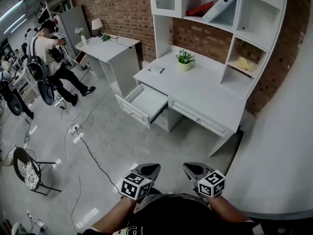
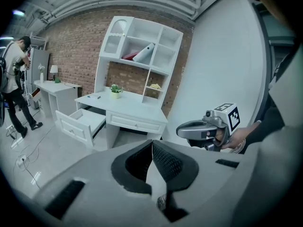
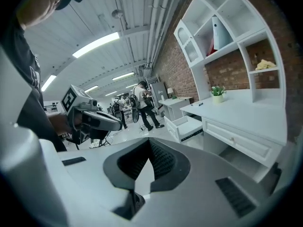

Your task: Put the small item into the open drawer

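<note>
A small flat item (image 1: 156, 69) lies on the white desk (image 1: 205, 89), to the left of a potted plant (image 1: 185, 60). The desk's left drawer (image 1: 146, 103) stands pulled out and looks empty. Both grippers hang low over the floor, well short of the desk. The left gripper (image 1: 149, 169) is shut with nothing in it, and so is the right gripper (image 1: 193, 169). In the left gripper view the jaws (image 2: 152, 144) meet, with the drawer (image 2: 83, 121) far ahead. In the right gripper view the jaws (image 3: 149, 142) are closed too, and the drawer (image 3: 187, 126) is distant.
A hutch with shelves and a leaning binder (image 1: 220, 5) rises over the desk. A second white desk (image 1: 110, 48) stands at the back left, with people (image 1: 49, 58) beyond it. Cables (image 1: 83, 146) trail over the floor, a chair (image 1: 29, 173) stands left, and a white wall (image 1: 288, 146) runs along the right.
</note>
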### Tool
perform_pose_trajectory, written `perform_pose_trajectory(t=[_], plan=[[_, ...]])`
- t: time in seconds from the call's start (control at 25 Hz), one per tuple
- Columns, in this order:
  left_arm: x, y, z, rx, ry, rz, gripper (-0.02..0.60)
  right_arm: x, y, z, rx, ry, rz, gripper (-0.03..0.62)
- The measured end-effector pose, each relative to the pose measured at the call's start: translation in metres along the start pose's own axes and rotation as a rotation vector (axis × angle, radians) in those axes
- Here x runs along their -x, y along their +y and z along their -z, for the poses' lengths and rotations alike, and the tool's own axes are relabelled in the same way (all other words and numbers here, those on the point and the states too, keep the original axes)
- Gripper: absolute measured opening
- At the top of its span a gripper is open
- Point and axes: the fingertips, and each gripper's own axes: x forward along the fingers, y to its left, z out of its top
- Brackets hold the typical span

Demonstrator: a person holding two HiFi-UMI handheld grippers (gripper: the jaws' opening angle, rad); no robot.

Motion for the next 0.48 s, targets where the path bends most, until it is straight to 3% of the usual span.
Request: perform_pose_trajectory(t=[0.48], plan=[[0.0045, 0.0036, -0.0071, -0.028, 0.012, -0.019, 0.018, 0.0039, -0.0002, 0.0009, -0.013, -0.002, -0.010, 0.005]])
